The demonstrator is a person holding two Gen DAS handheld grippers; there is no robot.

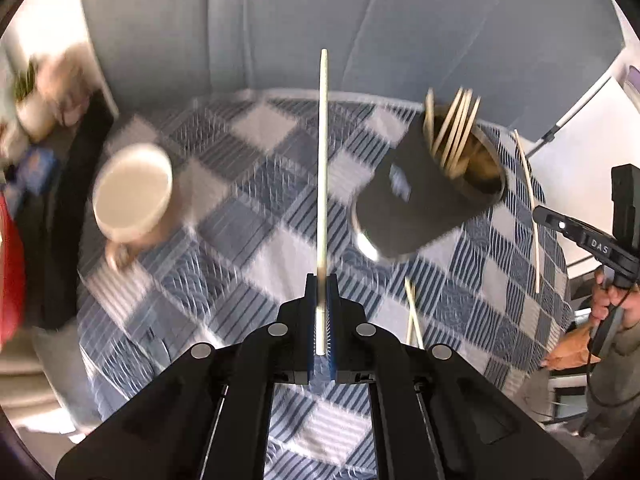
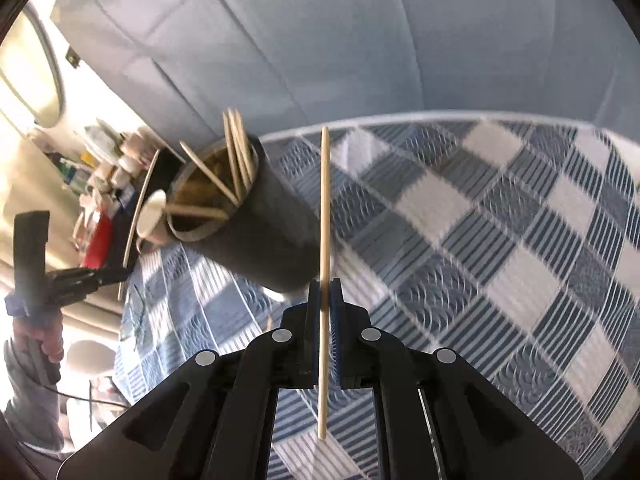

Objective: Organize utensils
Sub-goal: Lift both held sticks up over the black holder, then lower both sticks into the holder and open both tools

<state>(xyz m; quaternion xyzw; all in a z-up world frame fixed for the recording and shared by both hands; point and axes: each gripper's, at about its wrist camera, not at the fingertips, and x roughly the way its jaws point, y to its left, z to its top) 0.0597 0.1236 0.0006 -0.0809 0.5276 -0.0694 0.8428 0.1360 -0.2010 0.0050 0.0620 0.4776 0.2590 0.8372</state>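
Checked tablecloth (image 1: 256, 248); "DAS" on right gripper (image 1: 538, 212); both hold chopsticks

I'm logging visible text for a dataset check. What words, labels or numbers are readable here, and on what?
"DAS": white letters on the right hand-held gripper, seen from the left wrist view.
Pale label on the dark cup: too blurred to read.
Blue package at the left edge: blurred, unreadable.
Nothing else readable.
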